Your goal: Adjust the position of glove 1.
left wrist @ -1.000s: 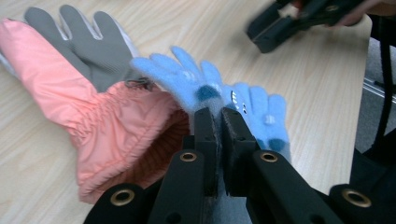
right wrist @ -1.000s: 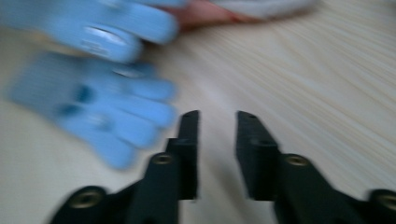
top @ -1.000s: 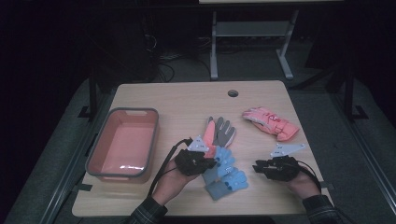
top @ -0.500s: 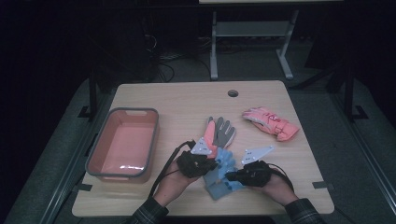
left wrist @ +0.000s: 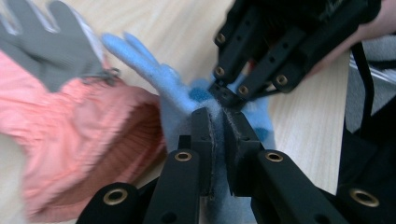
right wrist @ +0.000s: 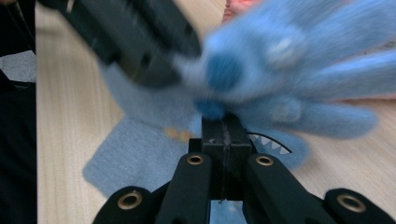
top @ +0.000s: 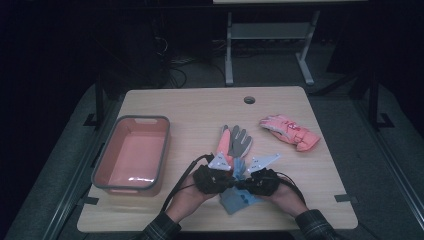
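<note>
A salmon-pink bin (top: 131,153) with a grey rim sits near the table's (top: 200,107) left edge, toward the front left corner; nothing lies in it, only a sheen of light on its floor.

The light blue glove (top: 239,196) lies near the table's front edge, about midway along it, between the two hands. The left gripper (top: 226,181) is clamped on it: in the left gripper view its jaws stand narrow with blue fleece (left wrist: 215,186) pinched between the pads. The right gripper (top: 244,184) meets it from the opposite side; in the right gripper view its jaws are pressed together with just a seam between them, their tips right at the glove (right wrist: 280,84), which has darker blue spots. Whether cloth is actually caught between those tips cannot be told, as the glove is blurred there. The right jaws have just been closing.

Just behind the blue glove, toward the table's middle, a grey and coral glove (top: 235,142) lies flat, fingers pointing to the far edge; its ribbed coral cuff (left wrist: 79,140) is touching the blue glove. A pink glove (top: 290,132) rests well apart, near the right edge. A round cable hole (top: 249,100) sits by the far edge
</note>
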{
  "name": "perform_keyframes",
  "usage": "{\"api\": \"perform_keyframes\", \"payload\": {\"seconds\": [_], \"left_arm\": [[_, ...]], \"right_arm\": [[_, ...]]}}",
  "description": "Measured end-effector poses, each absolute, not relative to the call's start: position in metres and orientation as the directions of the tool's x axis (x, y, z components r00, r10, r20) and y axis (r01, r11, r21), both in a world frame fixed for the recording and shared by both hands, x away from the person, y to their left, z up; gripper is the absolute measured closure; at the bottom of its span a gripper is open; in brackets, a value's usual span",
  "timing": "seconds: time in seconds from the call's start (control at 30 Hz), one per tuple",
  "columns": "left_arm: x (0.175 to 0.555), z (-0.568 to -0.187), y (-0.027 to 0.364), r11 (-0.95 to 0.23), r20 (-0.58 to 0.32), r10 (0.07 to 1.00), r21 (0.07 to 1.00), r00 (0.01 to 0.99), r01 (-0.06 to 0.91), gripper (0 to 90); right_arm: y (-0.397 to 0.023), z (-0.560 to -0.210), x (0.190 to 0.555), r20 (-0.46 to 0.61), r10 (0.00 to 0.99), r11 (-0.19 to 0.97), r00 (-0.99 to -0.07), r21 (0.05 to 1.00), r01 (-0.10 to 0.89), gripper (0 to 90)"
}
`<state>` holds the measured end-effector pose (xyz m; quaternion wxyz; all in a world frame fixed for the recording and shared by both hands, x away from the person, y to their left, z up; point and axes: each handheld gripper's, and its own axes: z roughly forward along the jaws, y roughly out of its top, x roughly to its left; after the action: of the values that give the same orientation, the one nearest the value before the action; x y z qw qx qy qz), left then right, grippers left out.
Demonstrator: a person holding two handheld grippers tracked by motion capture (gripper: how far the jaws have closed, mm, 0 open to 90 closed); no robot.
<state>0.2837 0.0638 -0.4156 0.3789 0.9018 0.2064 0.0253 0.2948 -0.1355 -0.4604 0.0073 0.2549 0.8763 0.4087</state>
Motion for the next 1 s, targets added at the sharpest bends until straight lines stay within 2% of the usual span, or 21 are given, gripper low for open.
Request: {"api": "perform_keyframes", "payload": {"seconds": [0.3, 0.47, 0.8, 0.9, 1.0], "left_arm": [[0.278, -0.42, 0.056, -0.638, -0.133, 0.352, 0.691, 0.927, 0.341, 82.4], [0.275, -0.424, 0.05, -0.655, -0.146, 0.326, 0.677, 0.934, 0.335, 79.8], [0.267, -0.435, 0.039, -0.695, -0.146, 0.303, 0.642, 0.942, 0.324, 67.6], [0.268, -0.433, 0.04, -0.692, -0.129, 0.319, 0.645, 0.939, 0.324, 57.6], [0.269, -0.432, 0.041, -0.684, -0.105, 0.355, 0.648, 0.929, 0.335, 40.2]], "right_arm": [[-0.148, -0.46, 0.294, 0.197, 0.477, 0.531, -0.856, 0.712, 0.46, 89.7], [-0.18, -0.455, 0.292, 0.181, 0.556, 0.504, -0.811, 0.703, 0.502, 85.5], [-0.237, -0.459, 0.297, 0.14, 0.693, 0.441, -0.707, 0.694, 0.569, 55.6], [-0.247, -0.461, 0.298, 0.135, 0.722, 0.418, -0.678, 0.696, 0.584, 46.5], [-0.255, -0.463, 0.298, 0.138, 0.752, 0.383, -0.645, 0.705, 0.597, 36.4]]}}
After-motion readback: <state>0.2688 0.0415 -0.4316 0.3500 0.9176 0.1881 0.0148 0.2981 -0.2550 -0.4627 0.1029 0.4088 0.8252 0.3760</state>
